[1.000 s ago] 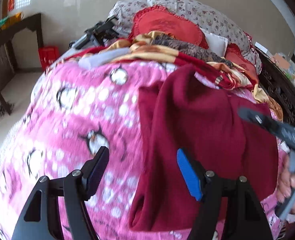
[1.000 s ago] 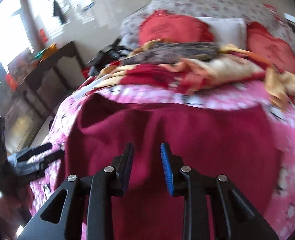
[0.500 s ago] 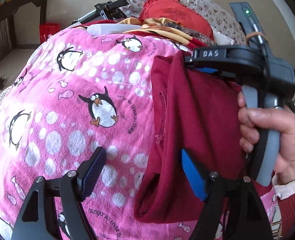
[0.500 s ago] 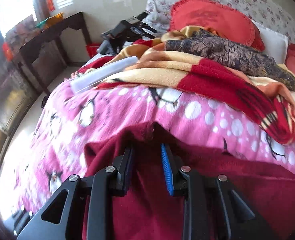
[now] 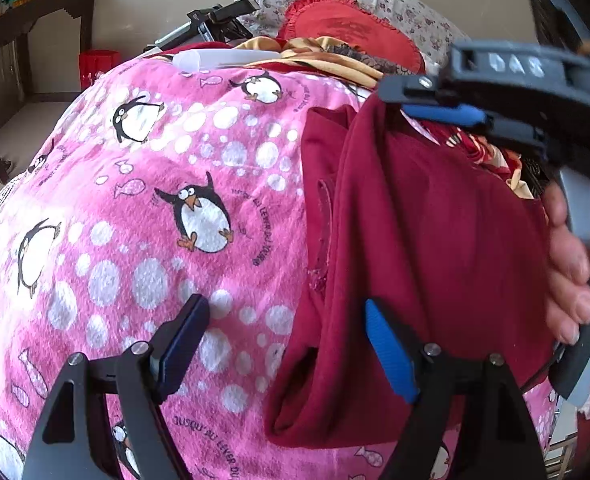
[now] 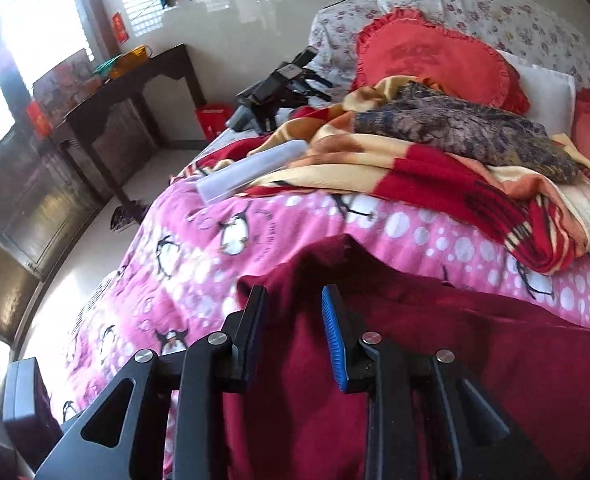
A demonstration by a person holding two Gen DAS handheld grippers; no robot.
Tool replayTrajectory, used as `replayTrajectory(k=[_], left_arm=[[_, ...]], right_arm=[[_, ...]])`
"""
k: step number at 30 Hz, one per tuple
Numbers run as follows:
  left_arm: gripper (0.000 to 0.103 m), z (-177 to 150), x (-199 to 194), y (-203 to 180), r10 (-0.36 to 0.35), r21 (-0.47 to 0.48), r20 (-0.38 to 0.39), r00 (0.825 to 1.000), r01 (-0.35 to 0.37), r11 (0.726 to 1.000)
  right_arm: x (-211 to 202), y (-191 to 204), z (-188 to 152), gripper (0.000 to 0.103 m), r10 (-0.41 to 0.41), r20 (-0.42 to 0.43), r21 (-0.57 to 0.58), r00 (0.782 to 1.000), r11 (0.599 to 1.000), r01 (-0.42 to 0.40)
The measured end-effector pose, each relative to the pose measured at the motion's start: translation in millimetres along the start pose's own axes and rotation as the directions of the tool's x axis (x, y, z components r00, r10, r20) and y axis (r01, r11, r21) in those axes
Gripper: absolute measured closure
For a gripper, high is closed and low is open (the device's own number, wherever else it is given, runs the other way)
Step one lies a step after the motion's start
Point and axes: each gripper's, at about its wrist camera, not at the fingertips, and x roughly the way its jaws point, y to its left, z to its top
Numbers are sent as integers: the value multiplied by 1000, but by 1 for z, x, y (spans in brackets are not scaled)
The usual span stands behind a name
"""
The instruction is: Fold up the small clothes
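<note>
A pink penguin-print blanket (image 5: 143, 208) covers the bed and carries everything else. At its far end, against the wall, lie a floral pillow (image 6: 495, 12) and a red frilled cushion (image 6: 435, 64), with a crumpled red-and-cream blanket (image 6: 435, 184) heaped just in front of them.

The dark red garment (image 5: 423, 264) lies on the right half of the pink blanket, its near edge close to the blanket's near edge. Its far corner is lifted off the surface – the cloth hangs from there in a long fold down toward the flat part.

The right gripper (image 5: 427, 98) is at that lifted corner, seen from the side in the left wrist view. Its fingers are close together with the garment's corner pinched between them. In its own view the right gripper (image 6: 293, 312) shows a narrow gap filled by dark red cloth. A hand (image 5: 575, 264) wraps the grey handle at the right edge.

The left gripper (image 5: 283, 340) hovers over the garment's left edge with its fingers spread wide, one over pink blanket and the blue-padded one over red cloth – holding nothing.

A pale plastic tube (image 6: 251, 172) rests at the blanket's far left corner.
</note>
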Motion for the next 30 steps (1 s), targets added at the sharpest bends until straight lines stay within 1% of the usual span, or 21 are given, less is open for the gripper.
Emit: replayTrajectory(k=[2, 4, 5, 7, 8, 10, 11, 12, 14, 15, 16, 17, 18, 19, 20, 21, 25, 26, 27, 28, 30], left_arm=[[20, -1, -1, 0, -2, 0, 1, 1000, 2, 1000], [20, -2, -1, 0, -4, 1, 1, 1000, 4, 1000], [20, -2, -1, 0, -6, 1, 1, 1000, 6, 1000], [19, -2, -1, 1, -11, 0, 0, 1000, 11, 1000], [19, -2, -1, 1, -14, -1, -1, 1000, 14, 1000], [18, -1, 0, 2, -20, 0, 0, 1000, 20, 1000], [17, -1, 0, 1, -21, 1, 1, 1000, 21, 1000], [16, -1, 0, 1, -20, 3, 3, 1000, 20, 1000], [15, -2, 1, -1, -16, 12, 6, 1000, 16, 1000], [14, -3, 2, -3, -12, 20, 6, 1000, 12, 1000], [14, -3, 2, -4, -9, 28, 6, 1000, 9, 1000], [13, -3, 2, -5, -9, 31, 5, 1000, 9, 999], [13, -3, 3, -4, -11, 31, 4, 1000, 11, 999], [13, -3, 3, -4, -14, 30, 3, 1000, 14, 999], [13, -3, 3, -3, -18, 31, 3, 1000, 18, 999], [13, -2, 4, -3, -19, 31, 4, 1000, 19, 999], [12, -3, 4, -4, -15, 32, 11, 1000, 15, 999], [12, -4, 4, -5, -14, 30, 13, 1000, 14, 999], [11, -4, 3, -5, -14, 28, 16, 1000, 14, 1000], [11, -5, 3, -5, -15, 24, 19, 1000, 14, 1000], [11, -8, 1, -5, -18, 19, 19, 1000, 17, 1000]], right_arm=[[5, 10, 3, 94, -3, -4, -39, 1000, 999, 3], [14, 23, 6, 94, -13, -24, -114, 1000, 993, 10], [25, 32, 7, 94, -41, -51, -172, 998, 985, 31], [41, 40, 8, 94, -136, -82, -257, 987, 960, 111], [51, 43, 8, 94, -207, -95, -307, 974, 937, 169], [58, 42, 9, 95, -247, -104, -352, 963, 915, 197], [60, 41, 10, 102, -257, -102, -363, 961, 909, 205], [60, 40, 12, 103, -268, -97, -369, 958, 904, 216], [61, 36, 16, 103, -258, -87, -347, 962, 913, 213], [61, 34, 18, 103, -263, -68, -331, 962, 916, 227], [64, 30, 21, 103, -307, -28, -315, 951, 906, 283], [67, 24, 23, 103, -320, -23, -293, 947, 908, 300], [72, 17, 25, 103, -298, -47, -254, 953, 927, 277], [76, 8, 26, 103, -251, -87, -192, 964, 954, 230], [76, 1, 26, 103, -213, -102, -143, 972, 970, 198], [69, -4, 25, 103, -179, -83, -102, 980, 980, 170], [31, -16, 21, 103, -46, -32, 32, 998, 998, 47], [24, -19, 20, 98, -7, -25, 58, 1000, 998, 9], [18, -20, 18, 95, 26, -24, 74, 999, 997, -24], [15, -18, 16, 95, 45, -35, 75, 998, 996, -42], [14, -9, 15, 95, 58, -66, 46, 996, 997, -55]])
